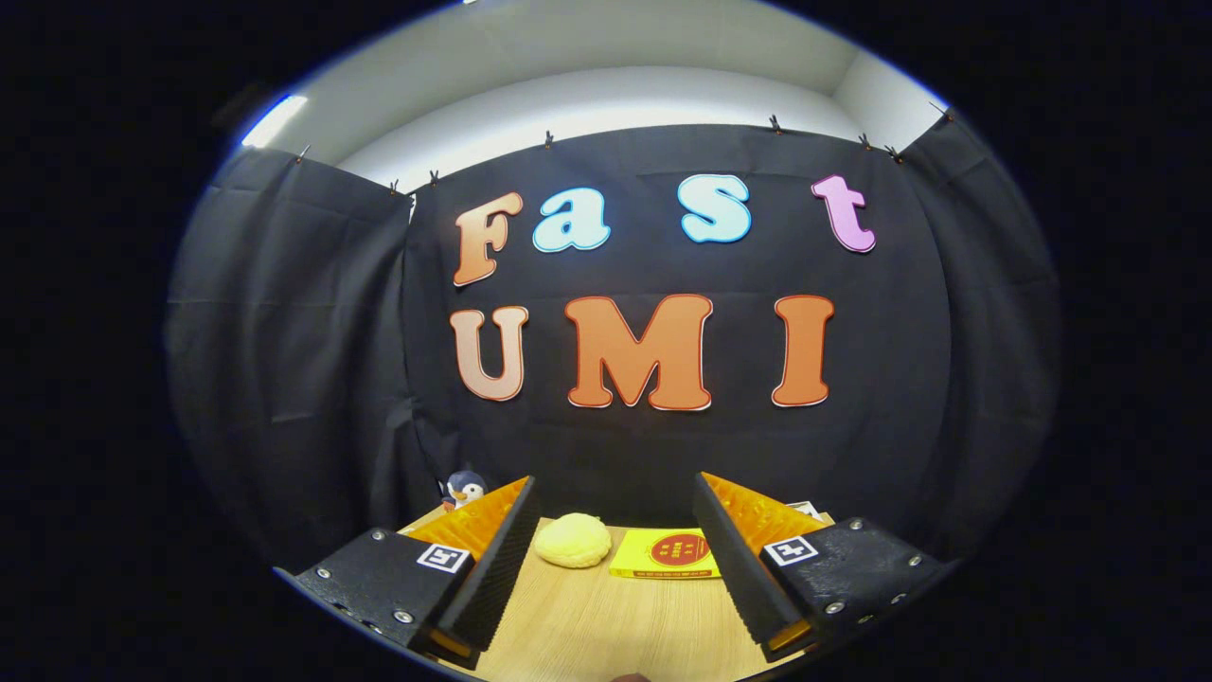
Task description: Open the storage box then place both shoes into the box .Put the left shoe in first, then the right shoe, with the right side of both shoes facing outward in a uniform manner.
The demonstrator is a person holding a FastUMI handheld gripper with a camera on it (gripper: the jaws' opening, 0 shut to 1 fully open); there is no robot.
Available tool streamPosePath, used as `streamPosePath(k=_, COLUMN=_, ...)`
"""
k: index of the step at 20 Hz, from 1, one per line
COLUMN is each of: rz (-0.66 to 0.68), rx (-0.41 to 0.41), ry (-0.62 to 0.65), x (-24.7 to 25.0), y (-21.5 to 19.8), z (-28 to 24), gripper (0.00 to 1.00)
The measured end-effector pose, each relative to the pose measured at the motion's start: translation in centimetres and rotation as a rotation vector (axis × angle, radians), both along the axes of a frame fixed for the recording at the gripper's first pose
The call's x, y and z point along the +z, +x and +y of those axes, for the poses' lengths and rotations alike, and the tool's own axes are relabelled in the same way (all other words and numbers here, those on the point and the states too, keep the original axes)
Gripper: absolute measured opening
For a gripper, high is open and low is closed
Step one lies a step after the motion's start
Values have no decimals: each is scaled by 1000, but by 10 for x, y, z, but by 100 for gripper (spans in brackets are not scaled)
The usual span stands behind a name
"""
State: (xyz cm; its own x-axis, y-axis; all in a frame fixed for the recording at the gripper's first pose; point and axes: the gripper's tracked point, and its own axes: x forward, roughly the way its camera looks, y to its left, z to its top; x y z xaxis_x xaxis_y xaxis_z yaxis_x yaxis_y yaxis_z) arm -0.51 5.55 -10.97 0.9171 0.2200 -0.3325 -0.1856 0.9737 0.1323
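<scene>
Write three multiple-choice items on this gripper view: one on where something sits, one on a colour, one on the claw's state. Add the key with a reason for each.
1. Where is the bun-shaped item?
A. On the wooden table, beyond the claw's fingers, beside the flat packet
B. Clamped between the fingers
C. On top of the penguin toy

2. What colour is the flat packet?
A. Green
B. Yellow with a red circle
C. White

3. How does the claw stand?
A. Shut on the packet
B. Shut on nothing
C. Open, holding nothing

Key: 1 A, it lies on the table past the fingertips, next to the packet. 2 B, its face is yellow with a red round mark. 3 C, bare table shows between the spread fingers.
</scene>
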Motion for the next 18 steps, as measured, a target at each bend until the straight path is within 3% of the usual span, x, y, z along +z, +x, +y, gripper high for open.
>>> streamPosePath(k=10, rz=-15, rx=67, ry=26, x=3, y=2, z=9, gripper=97)
streamPosePath(k=13, rz=43, rx=68, ry=36, x=4, y=3, z=16, gripper=97)
streamPosePath(k=18, rz=11, rx=44, ry=38, x=14, y=16, z=9, gripper=97)
